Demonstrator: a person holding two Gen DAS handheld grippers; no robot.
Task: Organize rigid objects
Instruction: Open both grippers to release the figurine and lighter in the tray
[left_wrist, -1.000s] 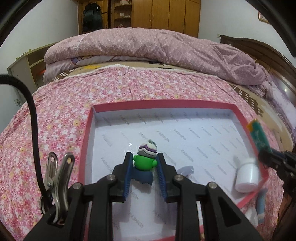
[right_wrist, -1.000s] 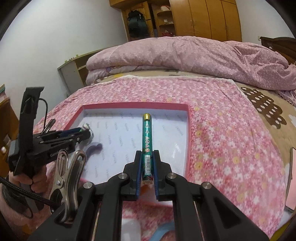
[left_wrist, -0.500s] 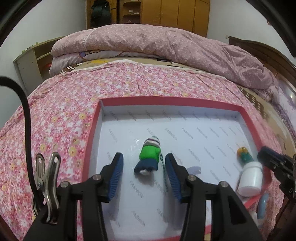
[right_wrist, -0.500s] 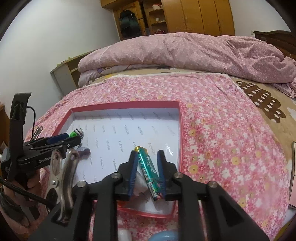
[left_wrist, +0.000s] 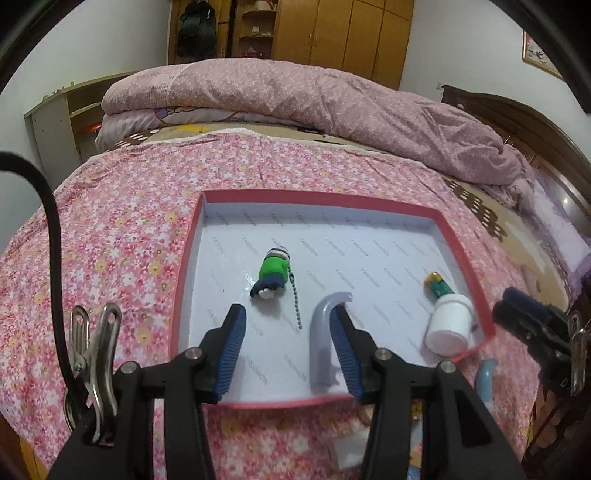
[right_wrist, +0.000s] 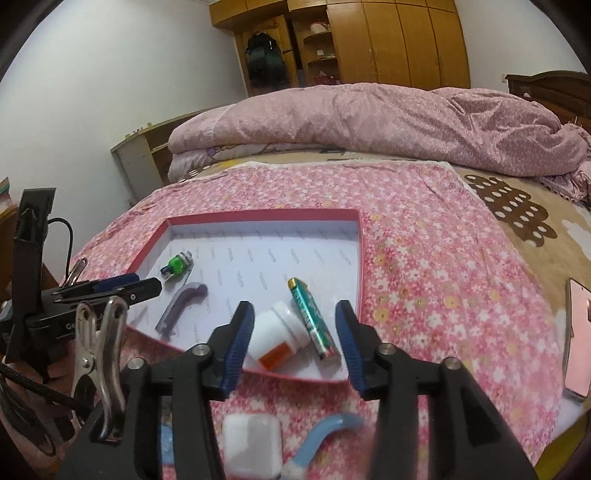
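Where gripper (right_wrist: 294, 345) gapes, battery (right_wrist: 313, 319) between

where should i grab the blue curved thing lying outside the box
Grip the blue curved piece across its straight middle shaft, coming from above with the right gripper. It lies flat on the bedspread, its bent end is harder to pinch, and the white case crowds its left.
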